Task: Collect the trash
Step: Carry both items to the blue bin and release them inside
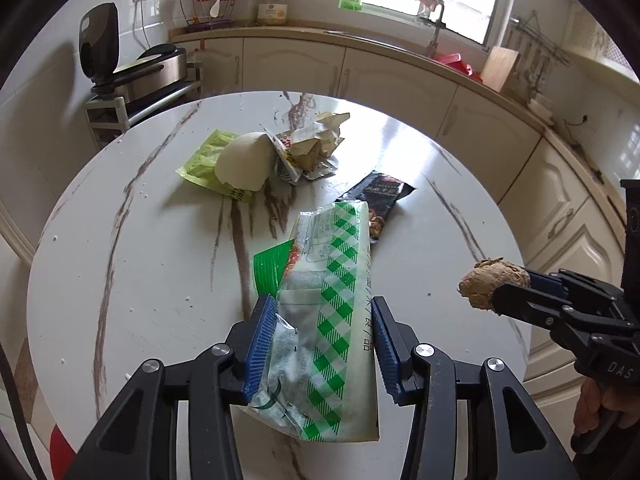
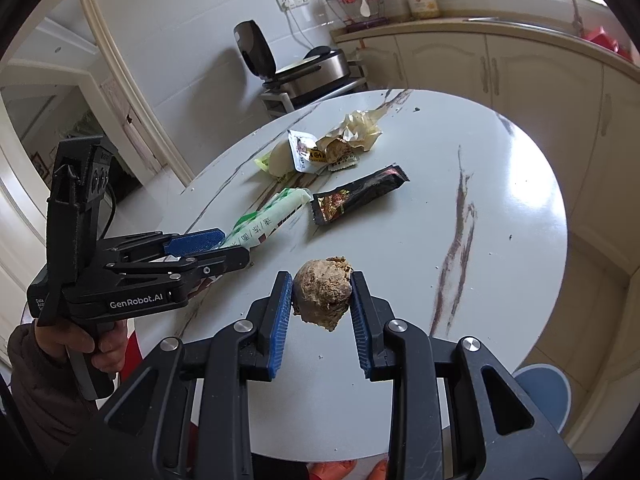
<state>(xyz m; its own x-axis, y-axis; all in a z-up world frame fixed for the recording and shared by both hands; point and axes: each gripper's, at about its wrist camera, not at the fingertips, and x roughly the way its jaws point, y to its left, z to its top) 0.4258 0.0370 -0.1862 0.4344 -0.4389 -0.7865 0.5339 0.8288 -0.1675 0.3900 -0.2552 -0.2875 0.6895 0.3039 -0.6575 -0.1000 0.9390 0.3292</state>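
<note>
Left gripper [image 1: 324,336] clamps the green-checked wrapper [image 1: 332,312], whose long axis runs straight ahead along the fingers, far end still over the table [image 1: 120,280]. Right gripper [image 2: 322,304] pinches a brown crumpled lump [image 2: 323,291]. Remaining wrappers [image 1: 280,152] lie ahead, nearer the left.

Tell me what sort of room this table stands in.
Most likely a home kitchen: cream cabinets run under a counter with a sink tap, a utensil rack stands by the tiled wall, and a cooking appliance sits nearby.
</note>
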